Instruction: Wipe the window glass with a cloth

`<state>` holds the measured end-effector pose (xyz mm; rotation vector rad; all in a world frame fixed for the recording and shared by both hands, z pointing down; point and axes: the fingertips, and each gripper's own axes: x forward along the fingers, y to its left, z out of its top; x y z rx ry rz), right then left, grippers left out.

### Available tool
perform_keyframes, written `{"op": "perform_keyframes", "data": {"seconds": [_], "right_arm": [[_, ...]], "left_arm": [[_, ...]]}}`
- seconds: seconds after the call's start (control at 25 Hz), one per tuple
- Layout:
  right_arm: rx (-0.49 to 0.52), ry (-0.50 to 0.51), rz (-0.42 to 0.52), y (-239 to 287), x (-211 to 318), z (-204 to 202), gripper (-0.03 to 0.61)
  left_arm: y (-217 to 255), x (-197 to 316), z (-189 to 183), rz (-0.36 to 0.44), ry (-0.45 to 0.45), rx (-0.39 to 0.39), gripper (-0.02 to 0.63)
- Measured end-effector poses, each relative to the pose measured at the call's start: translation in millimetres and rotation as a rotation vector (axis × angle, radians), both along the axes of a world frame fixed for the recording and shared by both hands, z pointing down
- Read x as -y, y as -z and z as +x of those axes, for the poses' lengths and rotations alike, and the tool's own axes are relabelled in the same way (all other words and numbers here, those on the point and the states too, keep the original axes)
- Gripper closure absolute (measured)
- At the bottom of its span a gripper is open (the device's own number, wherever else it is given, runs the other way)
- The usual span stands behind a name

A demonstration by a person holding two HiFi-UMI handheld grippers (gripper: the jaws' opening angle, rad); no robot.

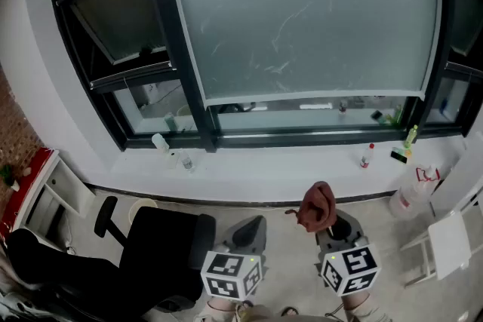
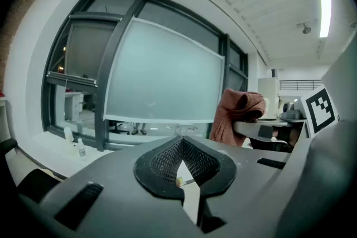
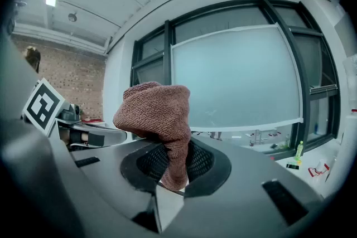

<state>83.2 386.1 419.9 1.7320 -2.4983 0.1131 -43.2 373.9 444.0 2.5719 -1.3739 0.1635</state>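
- The reddish-brown cloth [image 3: 159, 120] is pinched at its lower end between the right gripper's [image 3: 173, 175] jaws. Its bunched top stands up above them.
- In the head view the cloth [image 1: 318, 207] is held well short of the frosted window glass [image 1: 302, 19], over the floor in front of the sill [image 1: 287, 162].
- The left gripper [image 2: 181, 167] has its jaws together with nothing between them, and it is held low beside the right.
- The step looks like the approach: cloth in hand, wiping not yet begun. Pale streaks [image 1: 290, 30] show on the pane.
- Next, the right gripper would need to reach over the sill, clear of the small bottles [image 1: 367, 156], and press the cloth's bunched end flat against the glass.
- A black office chair [image 1: 143, 253] stands to the left.
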Motion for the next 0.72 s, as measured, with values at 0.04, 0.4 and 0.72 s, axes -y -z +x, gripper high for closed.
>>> {"op": "perform_keyframes", "data": {"seconds": [0.04, 0.4, 0.72], "right_arm": [[-0.001, 0.004, 0.003, 1, -1, 0, 0.531], [-0.022, 0.040, 0.003, -1, -8, 5, 0.531], [-0.003, 0.088, 0.003, -1, -3, 7, 0.531]], "left_arm": [[2, 0, 1, 0.005, 0.002, 0.003, 0.609], [7, -6, 9, 0.027, 0.020, 0.014, 0.609], [-3, -4, 17, 0.007, 0.016, 0.017, 0.609]]}}
